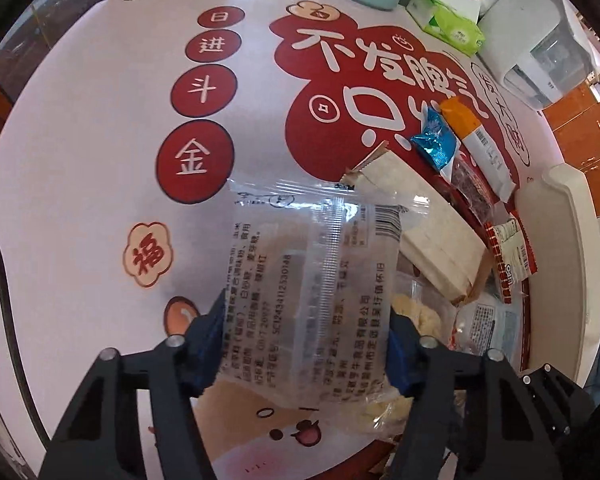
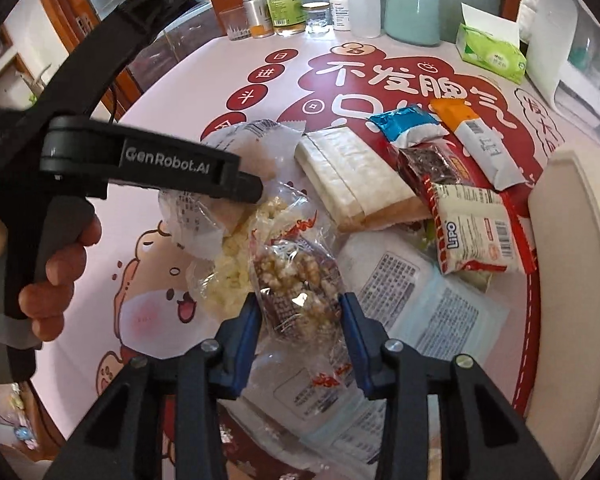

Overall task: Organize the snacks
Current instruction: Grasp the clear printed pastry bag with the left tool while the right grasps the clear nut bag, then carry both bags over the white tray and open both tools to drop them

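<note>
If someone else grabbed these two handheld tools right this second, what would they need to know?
Left gripper: jaws closed on a clear plastic packet with printed text, pale yellow puffed pieces inside.
Right gripper: jaws closed on a clear packet of brown puffed snack.
Both packets are still low over the pink and red printed table mat.
The other snacks lie in a loose pile: blue foil packet, orange and white bar, red and white Lipo packet.
A cream tray sits beside the pile; nothing visible in it.
Left: sort everything.
</note>
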